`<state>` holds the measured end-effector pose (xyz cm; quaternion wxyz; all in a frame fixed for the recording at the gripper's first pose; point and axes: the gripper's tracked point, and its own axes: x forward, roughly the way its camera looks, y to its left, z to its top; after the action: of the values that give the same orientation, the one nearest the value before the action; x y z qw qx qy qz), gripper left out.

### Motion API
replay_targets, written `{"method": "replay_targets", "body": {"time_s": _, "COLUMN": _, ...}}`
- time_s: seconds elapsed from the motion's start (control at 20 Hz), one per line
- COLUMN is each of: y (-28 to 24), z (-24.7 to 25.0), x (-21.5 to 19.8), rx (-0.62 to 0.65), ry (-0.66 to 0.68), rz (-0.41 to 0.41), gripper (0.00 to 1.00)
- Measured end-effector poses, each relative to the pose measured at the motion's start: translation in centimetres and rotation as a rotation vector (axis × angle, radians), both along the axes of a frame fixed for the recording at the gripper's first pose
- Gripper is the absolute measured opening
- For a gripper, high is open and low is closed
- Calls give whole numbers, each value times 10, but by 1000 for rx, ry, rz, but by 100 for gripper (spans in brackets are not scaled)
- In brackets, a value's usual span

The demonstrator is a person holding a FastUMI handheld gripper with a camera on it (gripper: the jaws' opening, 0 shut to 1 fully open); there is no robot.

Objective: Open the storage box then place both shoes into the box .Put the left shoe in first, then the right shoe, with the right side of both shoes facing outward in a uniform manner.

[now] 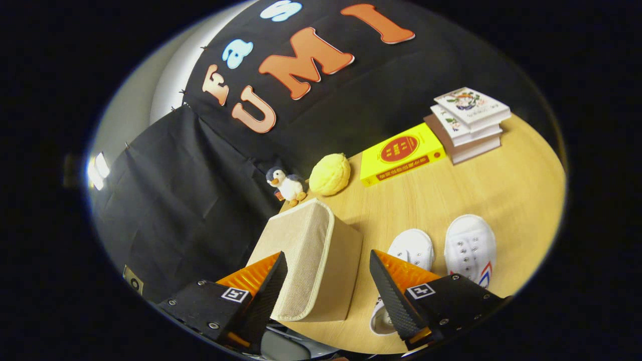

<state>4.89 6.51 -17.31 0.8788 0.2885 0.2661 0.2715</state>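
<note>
While tongs (328,263) gape, lidded storage box (311,255) between fingers, shoes (441,248) beside

Box (306,260): beige woven fabric with a paler cream piped edge, lid closed. Gripper (328,281): black body, fingers (396,296) spread apart, with black ribbed pads and orange ridged outer faces; one black-and-white square marker per finger. Shoes: at 3 o'clock of the box, white canvas; near shoe (411,248) plain, far shoe (470,248) with red and blue side stripes. Table (501,190): light wood grain. Penguin (286,184): black and white, orange beak and feet. Ball (329,174): pale yellow. Book (401,153): yellow with red emblem. Book stack (469,123): white patterned covers.
</note>
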Motion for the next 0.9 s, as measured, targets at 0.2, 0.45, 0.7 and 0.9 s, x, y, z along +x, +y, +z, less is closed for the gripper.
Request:
{"method": "replay_targets", "body": {"time_s": 0.2, "y": 28, "z": -20, "x": 1, "rx": 63, "ry": 78, "rz": 89, "gripper": 98}}
{"method": "replay_targets", "body": {"time_s": 0.45, "y": 62, "z": -34, "x": 1, "rx": 208, "ry": 185, "rz": 190, "gripper": 98}}
{"method": "replay_targets", "body": {"time_s": 0.7, "y": 83, "z": -51, "x": -7, "rx": 276, "ry": 261, "rz": 239, "gripper": 98}}
{"method": "replay_targets", "body": {"time_s": 0.9, "y": 90, "z": -43, "x": -14, "rx": 332, "ry": 278, "rz": 266, "gripper": 97}}
